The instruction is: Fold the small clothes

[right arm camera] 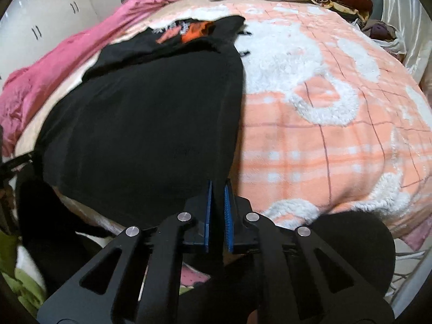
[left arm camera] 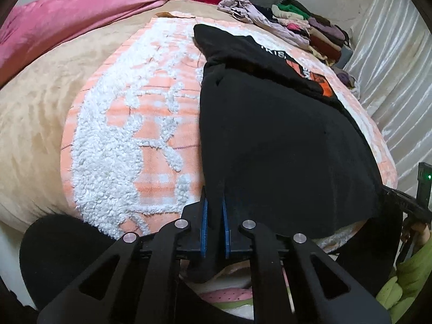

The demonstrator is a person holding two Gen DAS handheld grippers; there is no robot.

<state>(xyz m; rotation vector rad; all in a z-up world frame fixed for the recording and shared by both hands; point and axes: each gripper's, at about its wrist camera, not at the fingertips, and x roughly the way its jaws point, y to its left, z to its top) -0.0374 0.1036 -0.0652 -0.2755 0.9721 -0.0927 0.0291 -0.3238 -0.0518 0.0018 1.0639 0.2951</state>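
Note:
A black garment (left arm camera: 283, 140) with an orange print (left arm camera: 321, 79) lies spread on an orange-and-white fleece blanket (left arm camera: 129, 124). My left gripper (left arm camera: 214, 202) is shut on the garment's near left corner, with black cloth pinched between its blue pads (left arm camera: 204, 224). In the right wrist view the same black garment (right arm camera: 151, 124) fills the left half. My right gripper (right arm camera: 219, 189) is shut on its near right corner at the hem. The far end with the orange print (right arm camera: 194, 33) looks folded over and rumpled.
A pink quilt (left arm camera: 75, 19) lies along the bed's far left. A stack of folded clothes (left arm camera: 305, 24) sits at the far right by a white satin curtain (left arm camera: 391, 67). A green sleeve (left arm camera: 407, 278) shows at the lower right. White cupboards (right arm camera: 46, 27) stand behind.

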